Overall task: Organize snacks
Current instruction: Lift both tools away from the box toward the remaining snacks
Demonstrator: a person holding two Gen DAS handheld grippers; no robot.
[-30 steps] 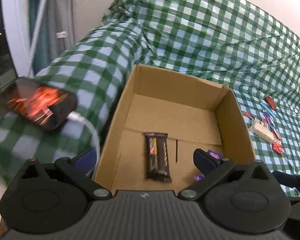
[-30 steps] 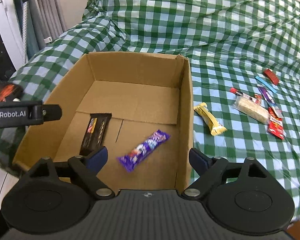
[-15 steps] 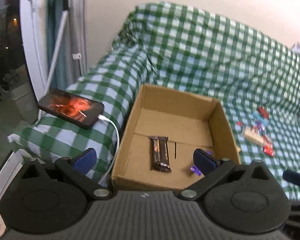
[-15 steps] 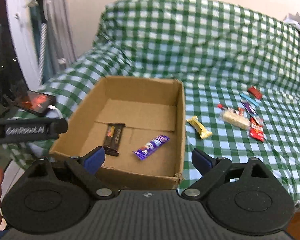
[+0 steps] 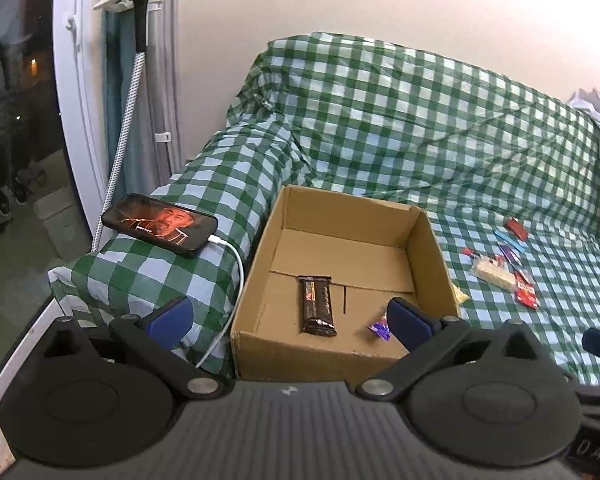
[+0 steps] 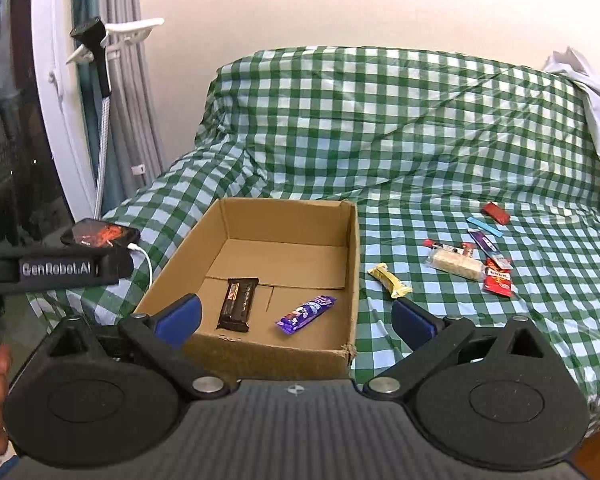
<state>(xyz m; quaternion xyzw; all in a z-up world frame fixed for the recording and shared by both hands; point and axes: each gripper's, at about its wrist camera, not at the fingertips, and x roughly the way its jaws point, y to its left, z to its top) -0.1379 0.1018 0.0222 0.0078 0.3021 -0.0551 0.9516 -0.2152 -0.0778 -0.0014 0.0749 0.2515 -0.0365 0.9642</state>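
An open cardboard box (image 6: 352, 264) (image 5: 434, 256) sits on a green checked sofa. Inside lie a dark brown bar (image 6: 238, 304) (image 5: 317, 305) and a purple bar (image 6: 306, 314) (image 5: 380, 328). A yellow bar (image 6: 390, 280) lies just right of the box. Further right are several small snacks, among them a pale rice bar (image 6: 456, 264) (image 5: 494, 274) and a red pack (image 6: 498, 282) (image 5: 525, 294). My left gripper (image 5: 288, 320) and my right gripper (image 6: 296, 318) are both open and empty, held back in front of the box's near wall.
A phone (image 5: 160, 225) (image 6: 100, 236) with a lit screen and a white cable lies on the sofa arm left of the box. A door frame and a hanging shower hose (image 5: 120, 132) stand at the far left. The left gripper's body (image 6: 56, 268) shows at the right view's left edge.
Both grippers have pulled back and up from the box, so the whole sofa and wall now show. Both stay open. The bars in the box have not moved.
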